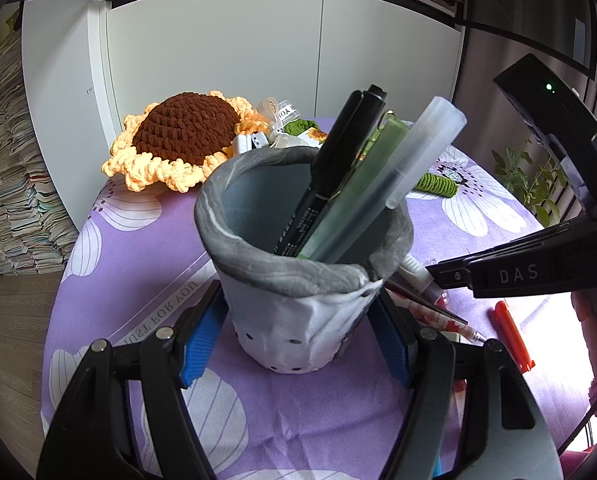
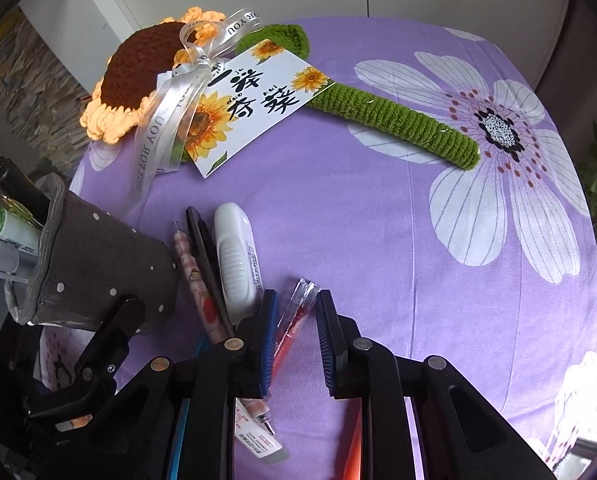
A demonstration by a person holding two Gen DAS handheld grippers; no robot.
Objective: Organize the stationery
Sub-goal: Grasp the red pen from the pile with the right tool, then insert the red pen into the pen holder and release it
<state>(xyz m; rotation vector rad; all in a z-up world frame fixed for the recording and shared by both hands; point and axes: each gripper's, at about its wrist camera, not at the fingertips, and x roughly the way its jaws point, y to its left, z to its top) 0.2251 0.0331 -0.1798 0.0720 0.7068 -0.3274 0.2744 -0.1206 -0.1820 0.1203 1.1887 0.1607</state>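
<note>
Left gripper (image 1: 298,340) clamps the grey fabric pen cup (image 1: 294,280), blue pads pressed on both its sides low down; cup stands upright on the purple floral tablecloth (image 2: 378,240) holding a black marker (image 1: 330,176), a green pen (image 1: 362,184) and a frosted clear pen (image 1: 410,168). Right gripper (image 2: 294,340) points down just right of the cup, jaws narrowly apart and straddling a clear red pen (image 2: 294,316) lying on the cloth; the pen touches the left pad, right pad is clear of it, so not pinched. Between cup and red pen: a patterned pen (image 2: 194,280), a thin black pen (image 2: 206,264), a white correction-tape dispenser (image 2: 234,260). Right wrist view alone shows the red pen between the pads, plus the crochet sunflower's green stem (image 2: 398,120) and gift card (image 2: 254,100) beyond the cup. Left wrist view alone shows the cup's contents, the sunflower head (image 1: 178,140) behind the cup, and an orange pen (image 1: 512,332) on the cloth to the cup's right.
</note>
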